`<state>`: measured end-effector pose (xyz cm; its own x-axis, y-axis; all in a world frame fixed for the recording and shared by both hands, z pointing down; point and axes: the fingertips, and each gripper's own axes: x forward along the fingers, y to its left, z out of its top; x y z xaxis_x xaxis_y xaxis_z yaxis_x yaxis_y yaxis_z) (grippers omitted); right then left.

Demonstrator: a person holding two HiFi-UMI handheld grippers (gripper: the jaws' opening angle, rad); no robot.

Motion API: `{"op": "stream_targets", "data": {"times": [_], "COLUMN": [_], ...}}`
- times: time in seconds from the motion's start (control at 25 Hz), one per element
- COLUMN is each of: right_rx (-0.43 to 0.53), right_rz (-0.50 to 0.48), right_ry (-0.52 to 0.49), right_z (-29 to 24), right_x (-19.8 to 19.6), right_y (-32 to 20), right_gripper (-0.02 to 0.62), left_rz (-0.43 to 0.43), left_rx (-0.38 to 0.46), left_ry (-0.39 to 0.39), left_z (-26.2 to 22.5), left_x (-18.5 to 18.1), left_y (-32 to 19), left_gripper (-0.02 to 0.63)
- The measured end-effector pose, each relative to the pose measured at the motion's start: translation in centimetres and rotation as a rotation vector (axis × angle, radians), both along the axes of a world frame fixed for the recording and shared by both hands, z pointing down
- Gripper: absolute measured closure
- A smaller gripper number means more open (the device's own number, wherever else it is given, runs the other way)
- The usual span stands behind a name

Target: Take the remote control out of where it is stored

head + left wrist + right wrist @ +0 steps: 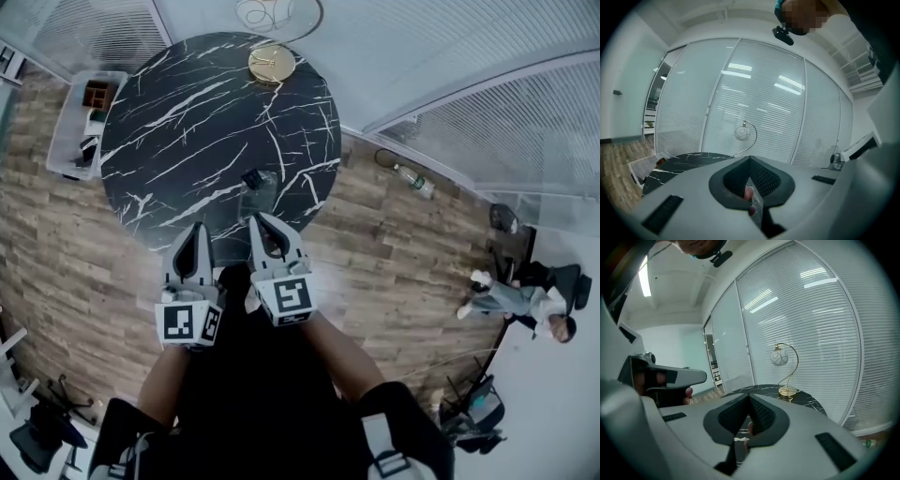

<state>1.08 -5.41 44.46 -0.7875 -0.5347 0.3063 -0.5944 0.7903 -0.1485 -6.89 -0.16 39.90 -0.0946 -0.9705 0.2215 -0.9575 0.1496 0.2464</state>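
Observation:
A small dark remote control [253, 177] stands in a clear plastic holder [260, 200] near the front edge of the round black marble table [187, 122]. My left gripper [195, 229] hangs over the table's near rim, left of the holder, its jaws meeting in a point with nothing between them. My right gripper [261, 221] is just short of the holder, jaws shut and empty. In the left gripper view the gripper [750, 160] points across the table; the right gripper view shows the gripper [749, 397] the same way, with the clear holder partly visible through the gap below the pads.
A gold-based lamp [272, 63] stands at the table's far edge. A clear bin [66, 141] with small items sits on the floor to the left. A bottle [413, 180] lies on the wood floor at the right, and a person [511, 300] sits farther right. Glass walls with blinds stand behind.

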Motion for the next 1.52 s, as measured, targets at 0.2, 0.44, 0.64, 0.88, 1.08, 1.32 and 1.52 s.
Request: {"op": "stream_targets", "data": {"times": [0.2, 0.44, 0.64, 0.88, 1.08, 1.32, 1.52], "right_rx": [-0.043, -0.063, -0.083, -0.114, -0.138, -0.176, -0.193], "right_rz": [0.018, 0.027, 0.051, 0.053, 0.024, 0.007, -0.01], "right_ry": [0.038, 0.084, 0.112, 0.173, 0.222, 0.252, 0.277], "right_z": [2.4, 5.4, 7.6, 10.4, 12.2, 13.5, 14.5], "right_x": [-1.0, -1.9, -2.5, -2.8, -3.3, -3.7, -4.0], "right_y": [-1.3, -2.5, -4.2, -5.6, -6.0, -6.5, -6.6], "right_gripper": [0.594, 0.594, 0.594, 0.592, 0.591, 0.554, 0.528], "left_rz": [0.019, 0.029, 0.028, 0.021, 0.006, 0.001, 0.0], "left_rx": [-0.015, -0.024, -0.029, -0.046, -0.071, -0.087, -0.098], "left_ry": [0.019, 0.048, 0.076, 0.091, 0.1, 0.105, 0.114], "left_z": [1.6, 3.1, 4.5, 5.9, 7.1, 8.1, 8.7], "left_x": [-1.0, -1.7, -2.1, -2.7, -3.3, -3.5, -3.5], "left_y": [-1.2, -2.6, -3.9, -4.9, -5.3, -6.0, -6.2], "left_gripper": [0.598, 0.598, 0.598, 0.598, 0.598, 0.598, 0.598]}}
